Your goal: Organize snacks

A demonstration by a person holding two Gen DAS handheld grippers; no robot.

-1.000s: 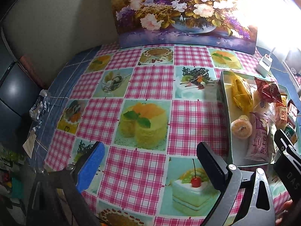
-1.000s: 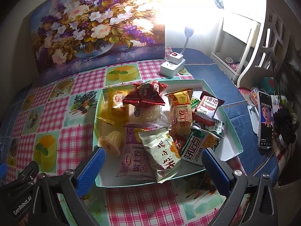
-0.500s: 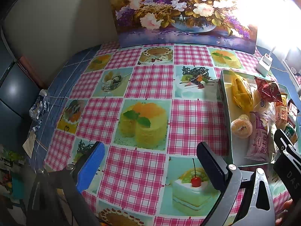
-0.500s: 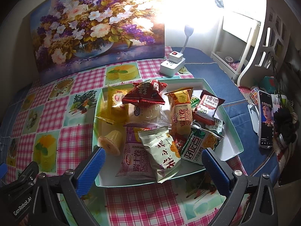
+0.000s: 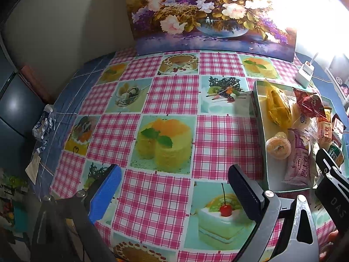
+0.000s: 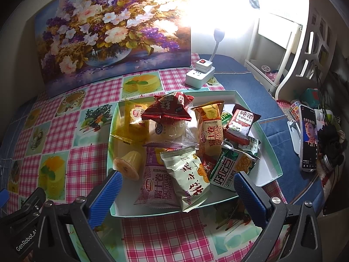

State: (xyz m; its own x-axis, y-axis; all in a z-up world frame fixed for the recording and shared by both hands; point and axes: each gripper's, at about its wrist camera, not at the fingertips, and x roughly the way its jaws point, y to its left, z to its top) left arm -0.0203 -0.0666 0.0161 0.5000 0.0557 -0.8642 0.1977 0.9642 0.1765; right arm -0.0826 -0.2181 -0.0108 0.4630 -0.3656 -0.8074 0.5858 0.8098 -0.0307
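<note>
A shallow white tray (image 6: pixel 269 170) with a teal rim holds several snack packets in a pile: a purple Swiss roll pack (image 6: pixel 156 183), a pale green packet (image 6: pixel 189 179), an orange Swiss roll pack (image 6: pixel 209 128), a red packet (image 6: pixel 170 107) and a jelly cup (image 6: pixel 128 163). My right gripper (image 6: pixel 177 191) is open and empty, hovering over the tray's near edge. My left gripper (image 5: pixel 174 191) is open and empty above the checked tablecloth, left of the tray (image 5: pixel 259 118).
A flower painting (image 6: pixel 113 32) leans on the back wall. A white power strip (image 6: pixel 199 75) sits behind the tray. A phone on a stand (image 6: pixel 308 139) and clutter lie at the right. Crumpled wrappers (image 5: pixel 42 124) lie at the table's left edge.
</note>
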